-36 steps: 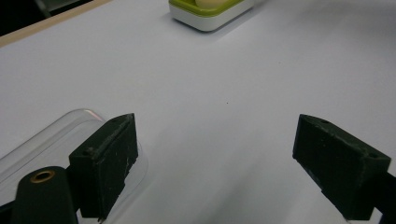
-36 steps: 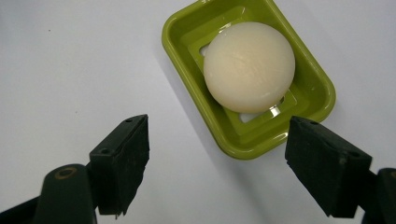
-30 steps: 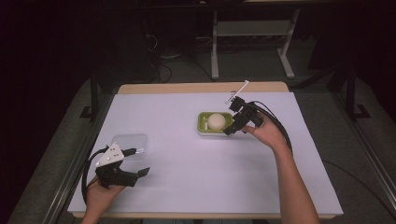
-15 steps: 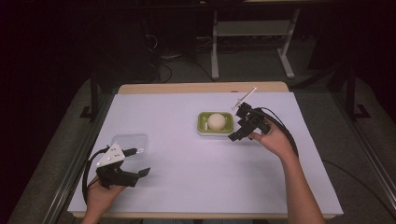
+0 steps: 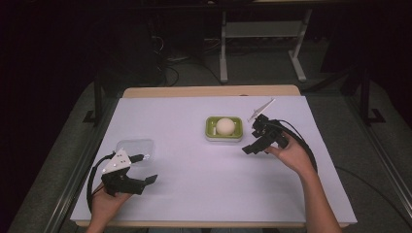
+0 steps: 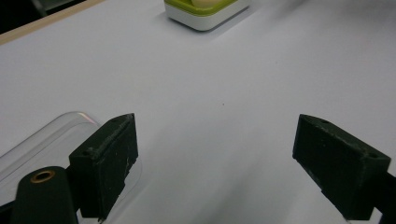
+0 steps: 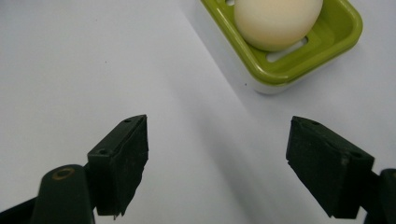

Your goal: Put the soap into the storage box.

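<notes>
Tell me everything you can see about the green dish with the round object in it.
The green dish is a small rectangular tray with rounded corners, a lime-green upper part on a white base, and looks like plastic. Its floor has slots, as the right gripper view shows. It lies flat on the white table cover, towards the far side. A smooth, cream-coloured round object rests in it. The right gripper is beside it, open, not touching.
</notes>
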Demonstrator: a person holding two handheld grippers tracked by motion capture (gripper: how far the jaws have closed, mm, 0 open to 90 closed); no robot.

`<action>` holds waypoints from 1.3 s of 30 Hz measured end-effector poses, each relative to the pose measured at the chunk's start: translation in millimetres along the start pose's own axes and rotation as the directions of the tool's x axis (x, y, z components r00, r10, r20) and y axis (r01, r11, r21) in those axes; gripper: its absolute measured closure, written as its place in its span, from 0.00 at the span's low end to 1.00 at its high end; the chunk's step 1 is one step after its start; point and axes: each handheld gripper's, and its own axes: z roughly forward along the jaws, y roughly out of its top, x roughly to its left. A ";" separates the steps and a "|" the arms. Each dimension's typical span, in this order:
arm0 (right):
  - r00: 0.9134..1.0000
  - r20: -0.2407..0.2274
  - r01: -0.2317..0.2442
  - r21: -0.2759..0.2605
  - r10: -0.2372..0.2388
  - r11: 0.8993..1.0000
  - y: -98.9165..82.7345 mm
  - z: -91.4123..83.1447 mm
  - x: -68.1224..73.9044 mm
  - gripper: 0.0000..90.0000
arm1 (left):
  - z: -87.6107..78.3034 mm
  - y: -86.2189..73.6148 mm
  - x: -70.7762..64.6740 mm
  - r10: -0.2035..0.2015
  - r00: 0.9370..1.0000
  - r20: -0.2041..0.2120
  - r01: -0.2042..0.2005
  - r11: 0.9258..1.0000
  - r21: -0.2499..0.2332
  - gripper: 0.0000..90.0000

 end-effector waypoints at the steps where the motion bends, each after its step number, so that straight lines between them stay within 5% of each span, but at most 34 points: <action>1: 1.000 0.000 0.000 -0.002 0.000 1.000 -4.9 -0.5 1.0 0.22 | 0.1 0.0 -0.1 -0.001 1.000 0.000 0.001 1.000 -0.003 0.15; 39: 0.997 -0.001 -0.071 -0.078 0.071 0.994 -88.9 -11.9 29.1 0.21 | 6.9 -1.2 -3.0 0.005 1.000 0.001 -0.005 1.000 0.020 0.15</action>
